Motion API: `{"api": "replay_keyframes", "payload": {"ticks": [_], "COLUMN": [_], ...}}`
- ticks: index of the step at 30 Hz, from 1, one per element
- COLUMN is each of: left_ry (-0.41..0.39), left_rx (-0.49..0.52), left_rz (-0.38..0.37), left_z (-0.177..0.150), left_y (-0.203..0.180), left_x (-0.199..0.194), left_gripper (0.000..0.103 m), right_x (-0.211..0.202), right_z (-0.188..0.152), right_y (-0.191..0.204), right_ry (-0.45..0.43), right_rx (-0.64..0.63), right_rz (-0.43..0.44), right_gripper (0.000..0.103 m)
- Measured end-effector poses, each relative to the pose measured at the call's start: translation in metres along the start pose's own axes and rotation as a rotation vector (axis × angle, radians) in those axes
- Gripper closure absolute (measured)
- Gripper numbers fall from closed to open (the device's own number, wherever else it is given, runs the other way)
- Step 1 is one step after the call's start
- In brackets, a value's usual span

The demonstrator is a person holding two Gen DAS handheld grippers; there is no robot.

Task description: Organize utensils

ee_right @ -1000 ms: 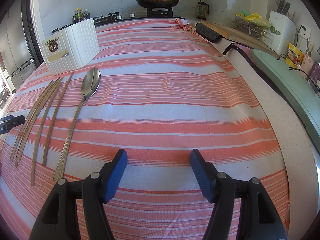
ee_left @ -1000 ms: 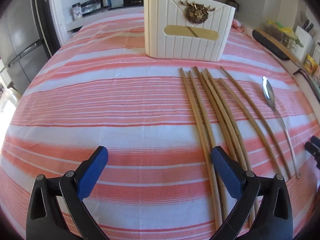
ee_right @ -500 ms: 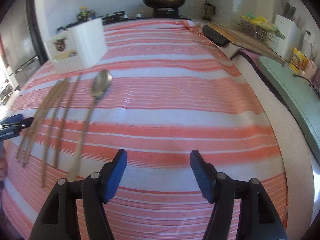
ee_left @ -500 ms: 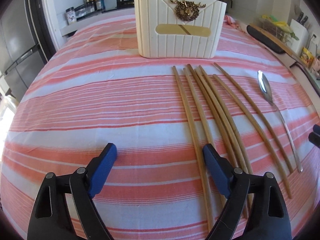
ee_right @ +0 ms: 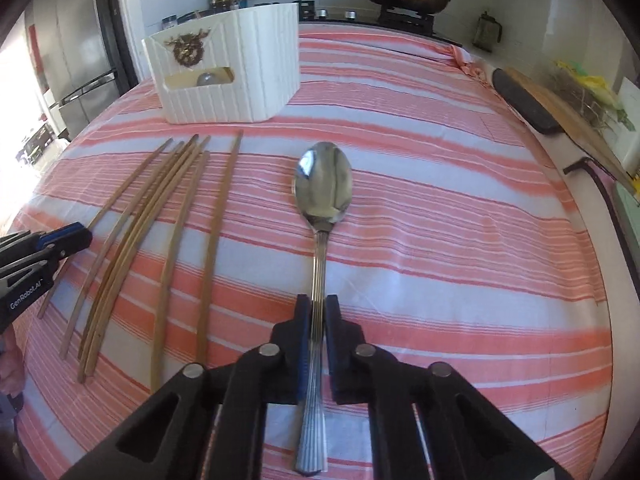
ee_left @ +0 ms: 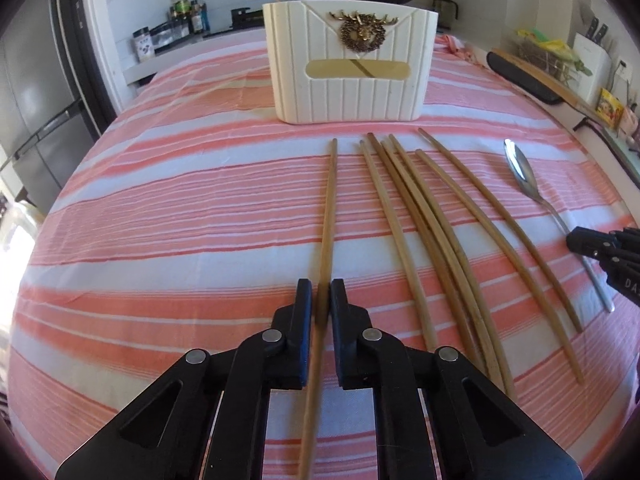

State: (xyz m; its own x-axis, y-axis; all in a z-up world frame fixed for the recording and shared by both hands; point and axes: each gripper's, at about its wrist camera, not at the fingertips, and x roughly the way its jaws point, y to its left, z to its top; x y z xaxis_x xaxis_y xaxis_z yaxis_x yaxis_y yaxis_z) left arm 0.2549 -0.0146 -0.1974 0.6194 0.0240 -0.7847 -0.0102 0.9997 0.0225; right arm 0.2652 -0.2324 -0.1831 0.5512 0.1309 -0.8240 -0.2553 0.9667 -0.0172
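Clamping chopstick [ee_left: 327,216]: left gripper [ee_left: 320,296] | right gripper [ee_right: 317,312] clenching spoon [ee_right: 322,184] | holder [ee_right: 236,76]: round metal item inside

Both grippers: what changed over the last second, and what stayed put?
The left gripper went from open to shut on the leftmost chopstick, now apart from the bundle. The right gripper swung left and shut on the spoon handle. The other chopsticks and the white holder stayed where they were on the striped cloth.
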Motion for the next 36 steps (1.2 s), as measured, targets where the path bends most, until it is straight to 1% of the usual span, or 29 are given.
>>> {"api": "replay_keyframes", "payload": {"ticks": [3, 7, 9, 11, 12, 13, 14, 15, 16, 17, 19, 21, 23, 25, 29, 36], "left_ry": [0.007, 0.022, 0.023, 0.021, 0.02, 0.018, 0.015, 0.013, 0.005, -0.001, 0.022, 0.03, 0.041, 0.053, 0.054, 0.052], "left_rx": [-0.029, -0.086, -0.095, -0.096, -0.097, -0.094, -0.086, -0.075, -0.062, -0.043, -0.022, -0.047, -0.075, -0.094, -0.099, -0.1], "left_rz": [0.029, 0.021, 0.026, 0.022, 0.019, 0.015, 0.012, 0.031, 0.061, 0.082, 0.09, 0.086, 0.073, 0.066, 0.063, 0.061], "left_z": [-0.004, -0.01, -0.011, -0.011, -0.01, -0.009, -0.008, -0.007, -0.006, -0.005, -0.006, -0.005, -0.005, -0.005, -0.006, -0.006], "left_y": [0.013, 0.035, 0.041, 0.044, 0.045, 0.045, 0.044, 0.043, 0.041, 0.039, 0.039, 0.044, 0.05, 0.053, 0.054, 0.053], "left_x": [-0.004, -0.01, -0.01, -0.008, -0.007, -0.006, -0.005, -0.005, -0.004, -0.003, 0.003, 0.005, 0.007, 0.01, 0.01, 0.01], "left_gripper": [0.096, 0.096, 0.095, 0.093, 0.088, 0.069, 0.043, 0.029, 0.015, 0.014, 0.012, 0.008, 0.004, 0.001, 0.0, 0.0], "right_x": [-0.006, -0.017, -0.022, -0.027, -0.028, -0.03, -0.03, -0.03, -0.029, -0.029, -0.026, -0.023, -0.022, -0.02, -0.019, -0.019], "right_z": [-0.009, -0.026, -0.033, -0.037, -0.039, -0.041, -0.041, -0.04, -0.04, -0.04, -0.04, -0.04, -0.042, -0.043, -0.042, -0.042], "right_y": [-0.016, -0.04, -0.047, -0.051, -0.054, -0.056, -0.058, -0.059, -0.059, -0.059, -0.056, -0.057, -0.063, -0.07, -0.067, -0.069], "right_ry": [-0.006, -0.009, -0.006, -0.011, -0.018, -0.031, -0.037, -0.04, -0.04, -0.044, -0.038, -0.05, -0.06, -0.063, -0.062, -0.063], "right_rx": [0.036, 0.053, 0.036, 0.027, 0.03, 0.037, 0.046, 0.055, 0.062, 0.063, 0.051, 0.063, 0.111, 0.149, 0.141, 0.145], "right_rz": [-0.047, -0.15, -0.206, -0.237, -0.232, -0.218, -0.199, -0.182, -0.173, -0.167, -0.158, -0.145, -0.109, -0.085, -0.097, -0.092], "right_gripper": [0.096, 0.096, 0.096, 0.096, 0.095, 0.09, 0.083, 0.059, 0.042, 0.041, 0.041, 0.041, 0.041, 0.036, 0.034, 0.034]}}
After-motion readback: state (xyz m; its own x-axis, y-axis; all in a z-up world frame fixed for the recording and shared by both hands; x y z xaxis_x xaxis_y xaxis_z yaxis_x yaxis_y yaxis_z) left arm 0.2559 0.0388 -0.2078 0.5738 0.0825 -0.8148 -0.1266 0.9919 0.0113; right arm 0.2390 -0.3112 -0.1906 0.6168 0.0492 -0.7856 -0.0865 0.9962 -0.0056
